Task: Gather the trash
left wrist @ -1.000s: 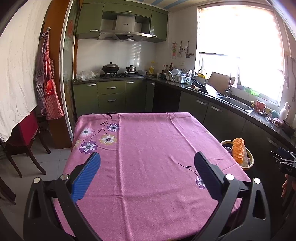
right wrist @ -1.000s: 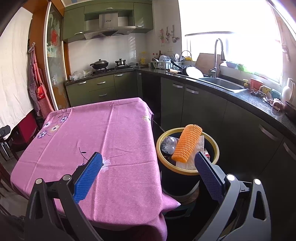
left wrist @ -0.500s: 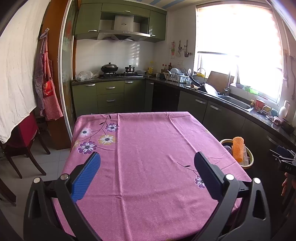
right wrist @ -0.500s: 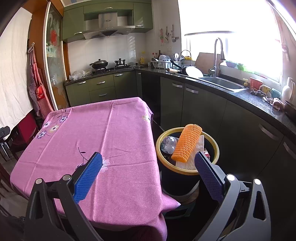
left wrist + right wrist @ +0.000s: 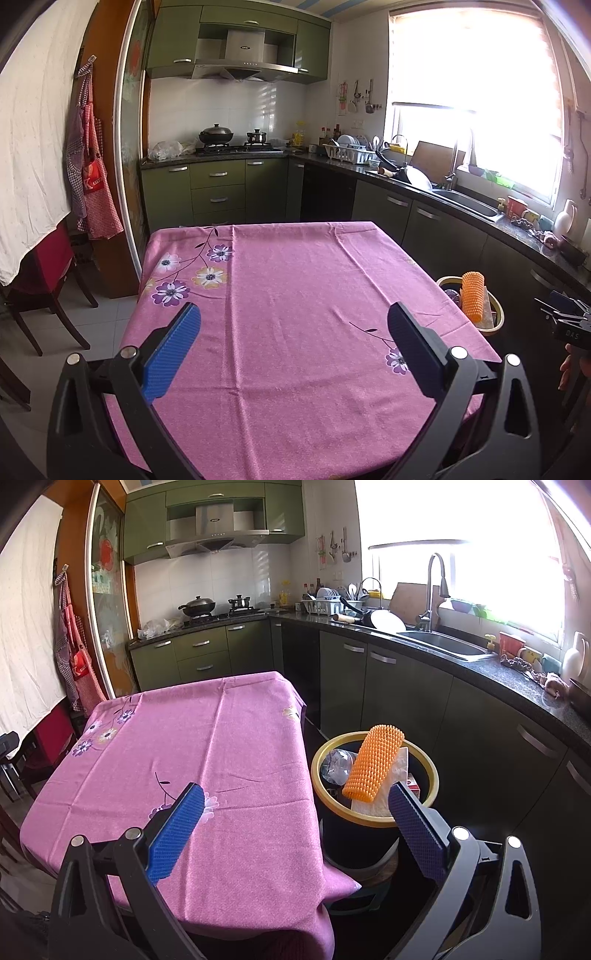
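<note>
- orange mesh roll lying tilted across the far rim of the bin, lower end inside, upper end propped on the rim; seen small past the surface's right edge from the left wrist.
- probably light and springy, a foam net sleeve by the look; likely to squash under a hard squeeze, so best pinched across the middle of its width if it needs pushing down.
- also in the bin: white paper, a crumpled clear bottle, a small red-and-white box; all likely light, the bottle probably slippery.
- bin standing on the floor just beside the right edge of the surface, near its front right corner.
- no trash visible on the pink cloth in either view; collection apparently done or nearly so.
- left gripper held above the front edge of the surface, level, pointing along it, jaws spread wide and empty.
- right gripper held over the front right corner, aimed between cloth and bin, jaws spread wide and empty.
</note>
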Demonstrator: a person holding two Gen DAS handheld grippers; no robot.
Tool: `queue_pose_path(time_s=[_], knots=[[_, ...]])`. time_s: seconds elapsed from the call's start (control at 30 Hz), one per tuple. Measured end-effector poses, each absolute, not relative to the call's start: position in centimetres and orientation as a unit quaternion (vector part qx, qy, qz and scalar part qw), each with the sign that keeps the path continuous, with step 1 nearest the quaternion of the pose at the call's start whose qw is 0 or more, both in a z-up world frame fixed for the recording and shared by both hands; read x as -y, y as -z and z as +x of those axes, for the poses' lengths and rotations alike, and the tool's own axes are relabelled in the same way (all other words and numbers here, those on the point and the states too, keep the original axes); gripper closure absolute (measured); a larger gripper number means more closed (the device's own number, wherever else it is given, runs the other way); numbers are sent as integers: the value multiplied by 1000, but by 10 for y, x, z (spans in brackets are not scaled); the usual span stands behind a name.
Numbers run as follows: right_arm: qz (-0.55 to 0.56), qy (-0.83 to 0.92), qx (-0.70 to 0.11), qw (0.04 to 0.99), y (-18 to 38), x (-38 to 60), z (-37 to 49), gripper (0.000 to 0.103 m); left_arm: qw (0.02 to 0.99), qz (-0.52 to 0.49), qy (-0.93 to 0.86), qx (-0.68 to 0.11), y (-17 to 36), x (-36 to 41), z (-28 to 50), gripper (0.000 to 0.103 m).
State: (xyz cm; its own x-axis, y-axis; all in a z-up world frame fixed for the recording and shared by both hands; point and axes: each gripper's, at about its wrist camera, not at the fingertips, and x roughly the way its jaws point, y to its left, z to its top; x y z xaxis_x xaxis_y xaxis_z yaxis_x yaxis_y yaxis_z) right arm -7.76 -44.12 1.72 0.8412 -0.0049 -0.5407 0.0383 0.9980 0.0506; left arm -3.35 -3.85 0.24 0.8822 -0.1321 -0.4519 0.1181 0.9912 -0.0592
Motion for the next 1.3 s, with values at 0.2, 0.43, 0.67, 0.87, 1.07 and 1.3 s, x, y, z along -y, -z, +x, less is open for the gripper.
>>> queue_pose_path(time_s=[0.2,0.43,0.67,0.87,1.07,1.3], knots=[[29,10,-284,958,-14,441,-76,5,969,-16,66,-237,0,40,-32,7],[29,10,-284,958,-14,441,-75,5,968,-15,67,-240,1,40,-31,7],[30,11,-284,958,-13,441,-75,5,968,-14,67,-241,1,42,-31,7],[30,11,-285,958,-12,441,-75,5,968,-14,67,-241,2,42,-31,7],[30,11,-286,958,-11,441,-74,5,967,-12,69,-245,3,44,-30,7],[30,10,-286,958,-10,441,-74,5,966,-13,66,-249,5,43,-28,7]])
